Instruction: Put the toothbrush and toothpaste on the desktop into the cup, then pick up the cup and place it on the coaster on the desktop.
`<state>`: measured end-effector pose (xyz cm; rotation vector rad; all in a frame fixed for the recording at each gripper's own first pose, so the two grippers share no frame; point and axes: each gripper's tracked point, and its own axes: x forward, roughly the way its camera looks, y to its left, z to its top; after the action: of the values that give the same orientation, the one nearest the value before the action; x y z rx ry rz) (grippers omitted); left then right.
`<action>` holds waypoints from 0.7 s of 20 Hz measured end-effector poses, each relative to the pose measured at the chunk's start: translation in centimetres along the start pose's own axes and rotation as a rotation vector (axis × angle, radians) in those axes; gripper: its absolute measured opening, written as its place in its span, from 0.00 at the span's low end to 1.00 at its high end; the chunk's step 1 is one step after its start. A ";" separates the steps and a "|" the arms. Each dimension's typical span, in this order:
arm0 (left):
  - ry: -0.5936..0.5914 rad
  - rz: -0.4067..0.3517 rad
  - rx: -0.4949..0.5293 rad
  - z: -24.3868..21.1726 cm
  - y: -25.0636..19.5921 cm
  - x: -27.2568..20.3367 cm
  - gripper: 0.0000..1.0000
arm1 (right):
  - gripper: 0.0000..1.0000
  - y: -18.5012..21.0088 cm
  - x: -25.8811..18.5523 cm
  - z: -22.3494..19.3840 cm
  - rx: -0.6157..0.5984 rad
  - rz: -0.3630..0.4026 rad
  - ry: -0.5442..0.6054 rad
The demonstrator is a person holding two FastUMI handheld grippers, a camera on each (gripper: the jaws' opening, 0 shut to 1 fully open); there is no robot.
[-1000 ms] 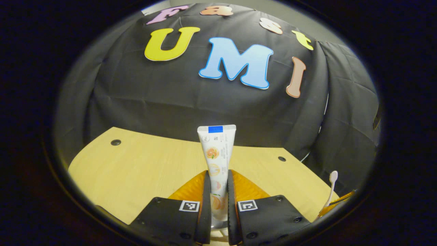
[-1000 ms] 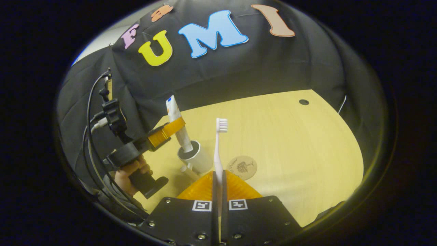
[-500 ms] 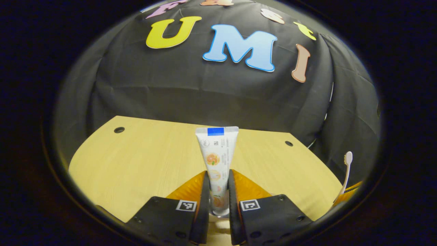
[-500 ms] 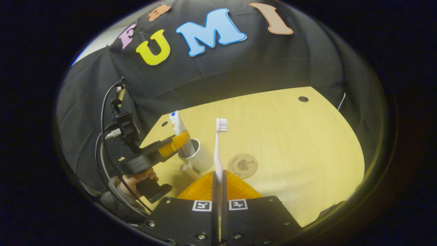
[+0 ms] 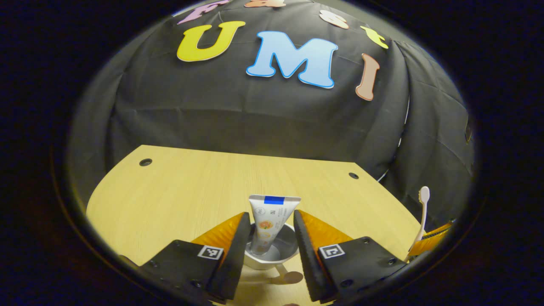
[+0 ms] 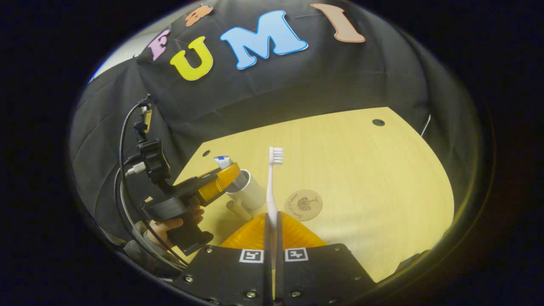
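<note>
Standing upright in the white cup [image 5: 272, 255], the toothpaste tube [image 5: 268, 223] has its crimped, blue-marked end up and its cap end down inside; the left gripper [image 5: 268, 238] hovers just over the cup with its fingers spread wide on either side of the tube, clear of it. Seen from the right gripper view, a hand [image 6: 178, 219] holds that left gripper above the cup. The right gripper [image 6: 272, 229] is clamped narrowly on the handle of the white toothbrush [image 6: 273, 178], bristles up, above the wooden desktop [image 6: 361, 178]. The round coaster [image 6: 303, 204] lies on the desktop just beside the cup, bare.
</note>
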<state>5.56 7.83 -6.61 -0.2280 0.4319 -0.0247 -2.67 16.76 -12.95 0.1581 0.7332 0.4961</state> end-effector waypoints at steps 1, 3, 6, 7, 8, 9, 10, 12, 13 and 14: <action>-0.002 0.000 -0.002 0.0 -0.1 -0.3 0.75 | 0.04 0.1 0.0 0.1 0.000 0.004 -0.002; -0.005 0.008 -0.013 0.1 0.2 -0.7 0.90 | 0.04 0.4 0.1 0.2 -0.002 0.011 -0.006; 0.001 0.019 -0.030 -0.2 0.7 -1.7 0.90 | 0.04 0.9 0.2 0.8 -0.010 0.027 -0.019; 0.002 0.022 -0.032 -0.2 0.8 -2.1 0.90 | 0.04 1.2 0.3 1.1 -0.012 0.035 -0.026; 0.000 0.027 -0.032 0.0 0.9 -2.5 0.90 | 0.04 1.5 0.5 1.4 -0.017 0.043 -0.034; -0.005 0.032 -0.031 0.2 1.1 -3.0 0.90 | 0.04 1.9 0.7 1.8 -0.026 0.051 -0.041; -0.007 0.034 -0.031 0.4 1.2 -3.6 0.90 | 0.04 2.1 1.0 2.3 -0.043 0.055 -0.052; -0.010 0.038 -0.031 0.5 1.5 -4.6 0.90 | 0.04 3.0 1.7 3.4 -0.093 0.063 -0.080; -0.011 0.039 -0.031 0.6 1.4 -5.2 0.90 | 0.04 3.6 1.9 4.1 -0.117 0.071 -0.095; -0.009 0.041 -0.031 0.6 1.5 -5.8 0.90 | 0.04 4.4 2.1 4.8 -0.135 0.085 -0.109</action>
<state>0.53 9.83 -4.08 -0.2496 0.4281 0.0236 0.26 21.80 -9.35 0.0900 0.5862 0.6119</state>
